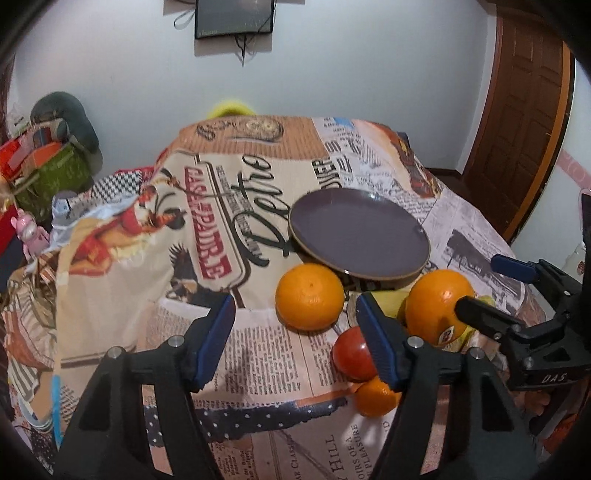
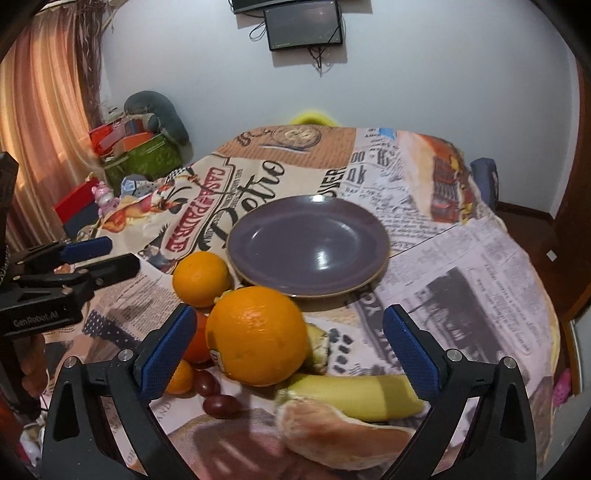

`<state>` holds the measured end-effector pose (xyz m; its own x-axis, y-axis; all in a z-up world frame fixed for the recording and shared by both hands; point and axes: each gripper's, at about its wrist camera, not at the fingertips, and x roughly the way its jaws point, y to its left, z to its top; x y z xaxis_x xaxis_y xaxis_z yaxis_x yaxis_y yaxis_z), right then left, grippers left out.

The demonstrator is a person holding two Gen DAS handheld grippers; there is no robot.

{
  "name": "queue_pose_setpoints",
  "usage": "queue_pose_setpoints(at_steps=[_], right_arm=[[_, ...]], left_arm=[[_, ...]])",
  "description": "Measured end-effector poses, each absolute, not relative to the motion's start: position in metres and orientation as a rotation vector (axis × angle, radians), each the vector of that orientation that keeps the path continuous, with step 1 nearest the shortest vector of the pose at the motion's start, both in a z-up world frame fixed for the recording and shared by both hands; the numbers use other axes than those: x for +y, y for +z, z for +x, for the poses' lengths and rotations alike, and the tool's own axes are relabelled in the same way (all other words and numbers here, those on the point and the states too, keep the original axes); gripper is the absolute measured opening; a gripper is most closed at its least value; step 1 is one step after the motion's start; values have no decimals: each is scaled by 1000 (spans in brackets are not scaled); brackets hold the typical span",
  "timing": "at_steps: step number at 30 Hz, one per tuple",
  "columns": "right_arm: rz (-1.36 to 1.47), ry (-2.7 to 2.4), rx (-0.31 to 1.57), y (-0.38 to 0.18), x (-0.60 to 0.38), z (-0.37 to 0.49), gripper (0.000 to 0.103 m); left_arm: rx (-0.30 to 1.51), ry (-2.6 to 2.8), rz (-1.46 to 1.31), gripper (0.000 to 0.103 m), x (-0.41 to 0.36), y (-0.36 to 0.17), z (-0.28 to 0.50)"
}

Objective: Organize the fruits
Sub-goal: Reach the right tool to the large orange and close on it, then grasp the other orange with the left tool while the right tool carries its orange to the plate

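Observation:
An empty purple plate (image 1: 360, 236) (image 2: 308, 245) sits mid-table. Near it lie a big stickered orange (image 2: 256, 336) (image 1: 437, 304), a second orange (image 1: 310, 295) (image 2: 201, 278), a small orange (image 1: 376, 398), a red fruit (image 1: 352, 354), a banana (image 2: 354, 397), two grapes (image 2: 221, 404) and a peeled citrus piece (image 2: 332, 432). My left gripper (image 1: 295, 343) is open and empty in front of the second orange. My right gripper (image 2: 290, 349) is open with the big orange between its fingers, untouched; it shows from the side in the left wrist view (image 1: 487, 291).
The table wears a newspaper-print cloth (image 2: 461, 266). Boxes, bags and a pink toy (image 2: 105, 195) clutter the floor at left. A curtain (image 2: 40, 122) hangs far left, a wooden door (image 1: 524, 110) stands right, a screen (image 2: 304, 24) hangs on the back wall.

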<state>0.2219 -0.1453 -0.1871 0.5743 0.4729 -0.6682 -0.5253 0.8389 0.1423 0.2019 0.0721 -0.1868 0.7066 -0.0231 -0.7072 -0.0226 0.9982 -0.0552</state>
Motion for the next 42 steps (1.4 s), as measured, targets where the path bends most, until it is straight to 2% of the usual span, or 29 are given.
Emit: queue_pose_setpoints(at_steps=[5, 12, 15, 28, 31, 42], right_arm=[[-83, 612, 825, -203, -135, 227, 99], [-81, 635, 909, -218, -127, 233, 74], [-89, 641, 891, -216, -126, 230, 67], [-61, 585, 842, -199, -146, 243, 66], [-31, 585, 854, -200, -149, 247, 66], [-27, 599, 874, -207, -149, 248, 66]], left_arm=[[817, -28, -52, 68, 69, -197, 204], [867, -58, -104, 68, 76, -211, 212], [880, -51, -119, 68, 80, -214, 216], [938, -52, -142, 68, 74, -233, 257], [958, -55, -132, 65, 70, -242, 266], [985, -62, -128, 66, 70, -253, 288]])
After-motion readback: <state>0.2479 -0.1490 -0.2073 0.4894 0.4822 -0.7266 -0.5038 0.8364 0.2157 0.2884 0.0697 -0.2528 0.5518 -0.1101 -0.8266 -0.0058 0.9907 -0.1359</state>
